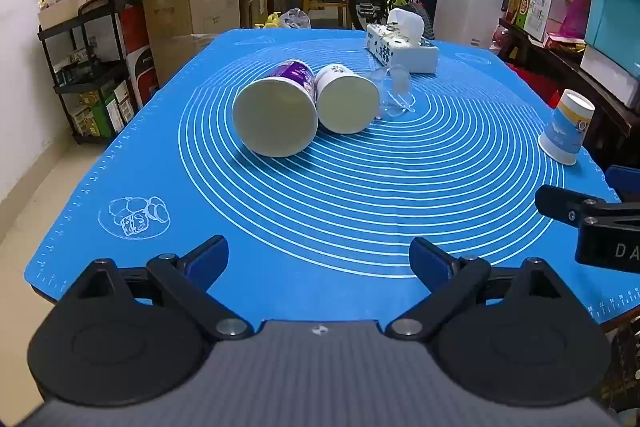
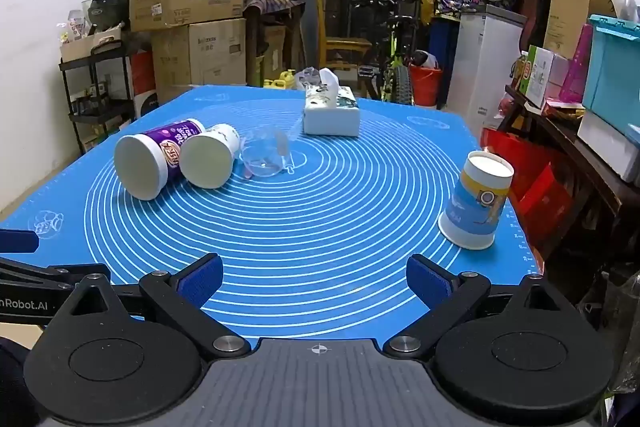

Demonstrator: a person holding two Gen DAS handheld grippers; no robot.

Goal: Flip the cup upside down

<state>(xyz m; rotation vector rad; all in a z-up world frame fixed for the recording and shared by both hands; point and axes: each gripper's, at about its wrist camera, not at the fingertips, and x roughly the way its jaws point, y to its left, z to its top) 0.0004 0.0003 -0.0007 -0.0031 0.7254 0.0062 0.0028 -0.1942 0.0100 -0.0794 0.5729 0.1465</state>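
A blue and yellow paper cup [image 2: 476, 203] stands mouth down at the right edge of the blue mat [image 2: 320, 227]; it also shows in the left wrist view [image 1: 566, 127]. A purple cup [image 1: 276, 111] and a white cup [image 1: 346, 99] lie on their sides, touching, mouths toward me; both show in the right wrist view, purple [image 2: 156, 159] and white [image 2: 210, 155]. A clear plastic cup [image 2: 266, 153] lies beside them. My left gripper [image 1: 318, 263] is open and empty near the front edge. My right gripper [image 2: 316, 281] is open and empty too.
A tissue box [image 1: 402, 47] sits at the far side of the mat, seen also in the right wrist view [image 2: 332, 111]. Cardboard boxes [image 2: 188, 7], a black shelf [image 1: 92, 75], a bicycle [image 2: 384, 39] and a white cabinet [image 2: 484, 63] surround the table.
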